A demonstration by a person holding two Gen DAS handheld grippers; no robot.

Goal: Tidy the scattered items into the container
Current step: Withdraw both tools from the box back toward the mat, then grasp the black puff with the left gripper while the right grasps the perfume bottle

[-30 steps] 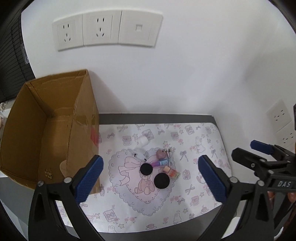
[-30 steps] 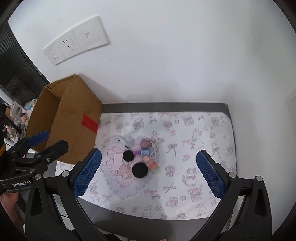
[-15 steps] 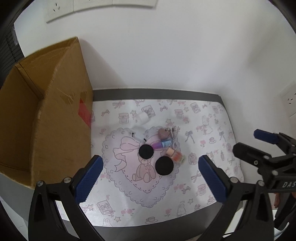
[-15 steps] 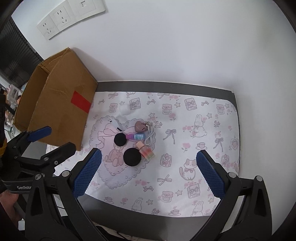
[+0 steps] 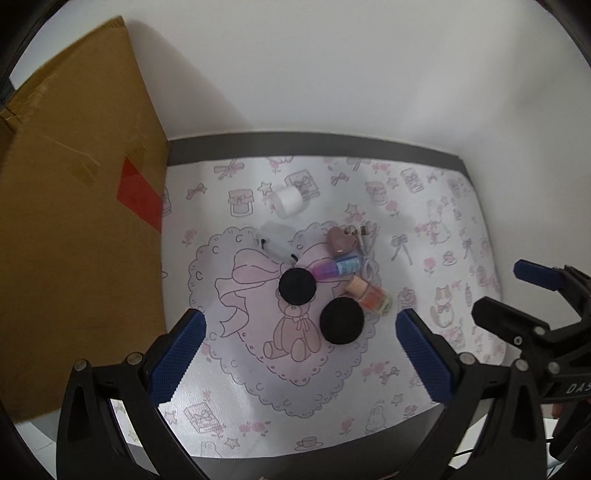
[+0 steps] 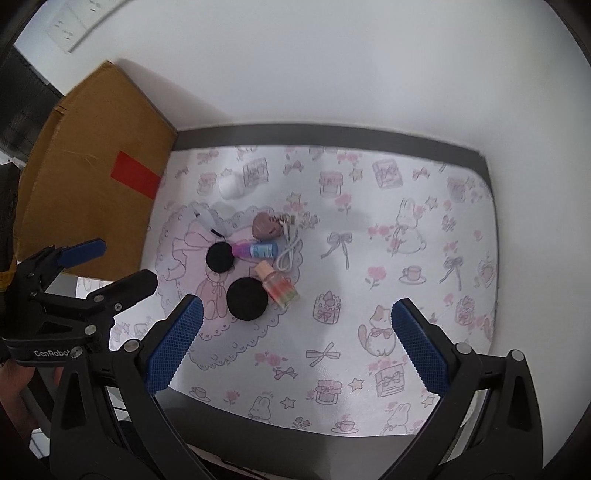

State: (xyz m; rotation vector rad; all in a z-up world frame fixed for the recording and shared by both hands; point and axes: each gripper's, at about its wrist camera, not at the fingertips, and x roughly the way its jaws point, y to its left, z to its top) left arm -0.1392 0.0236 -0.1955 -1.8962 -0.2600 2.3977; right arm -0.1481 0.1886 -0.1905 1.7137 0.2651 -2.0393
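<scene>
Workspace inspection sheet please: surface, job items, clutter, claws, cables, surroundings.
Surface: patterned mat on a dark table.
Job's things: cardboard box at left; two black round pads, two small bottles, pink heart item, white cylinder, clear case clustered on the mat.
Clutter: nothing seen.
Claws: left claw and right claw open, holding nothing.
Cables: white cable by the bottles.
Surroundings: white wall, wall sockets.

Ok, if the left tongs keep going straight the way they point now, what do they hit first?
Probably the nearer black round puff, which lies just ahead between the open left tongs, with the patterned mat under it. Depth is unclear in the fisheye view, so the bare mat just short of it is possible.
</scene>
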